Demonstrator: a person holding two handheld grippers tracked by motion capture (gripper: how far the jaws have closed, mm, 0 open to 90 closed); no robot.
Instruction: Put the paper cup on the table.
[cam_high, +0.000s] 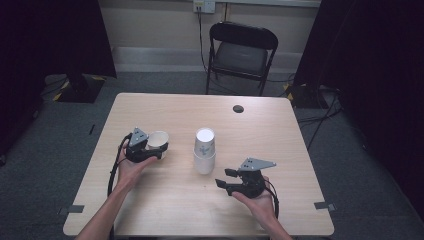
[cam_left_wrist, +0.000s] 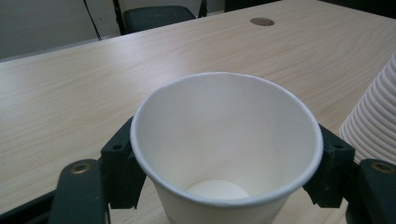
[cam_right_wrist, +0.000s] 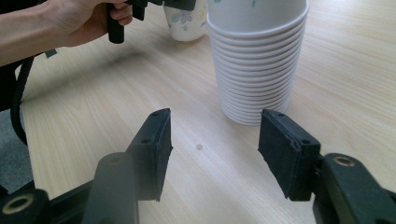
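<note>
White paper cup (cam_left_wrist: 227, 149) is held upright, mouth up, its long axis vertical, on the left part of the wooden table (cam_high: 165, 210). It is clasped from both sides by the left gripper (cam_high: 150, 150), whose jaws are pressed against its wall just below the rim. The left hand (cam_high: 131, 167) is laid level, pointing toward the stack of cups (cam_high: 204, 151) near the table's middle. The right gripper (cam_right_wrist: 212, 154) is held low and level, aimed at that stack, its jaws parted with nothing between them.
</note>
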